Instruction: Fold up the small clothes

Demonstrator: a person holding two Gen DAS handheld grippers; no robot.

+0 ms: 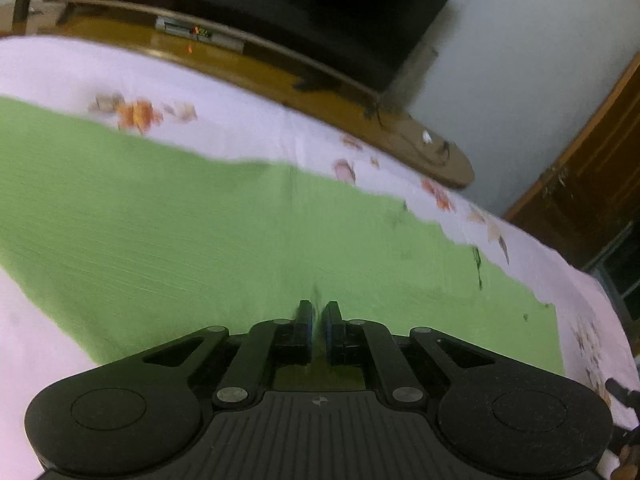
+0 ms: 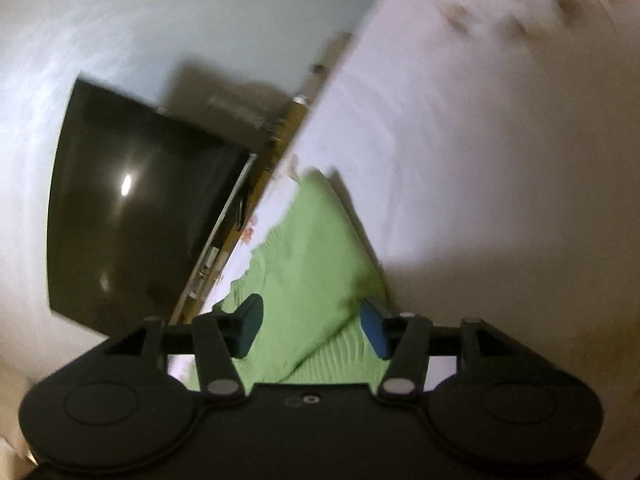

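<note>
A light green knitted cloth (image 1: 208, 232) lies spread on a white floral bedsheet (image 1: 248, 128). My left gripper (image 1: 318, 312) is shut on the near edge of the green cloth, with a sliver of fabric between the blue pads. In the right wrist view the same green cloth (image 2: 312, 248) runs away from the camera, partly lifted and folded. My right gripper (image 2: 312, 320) is open, with its fingers on either side of the cloth's near end. That view is tilted and blurred.
A dark TV screen (image 1: 280, 4) stands on a wooden ledge (image 1: 256, 68) beyond the bed; it also shows in the right wrist view (image 2: 132, 208). A wooden cabinet (image 1: 592, 184) is at the right. A pale wall (image 1: 520, 60) is behind.
</note>
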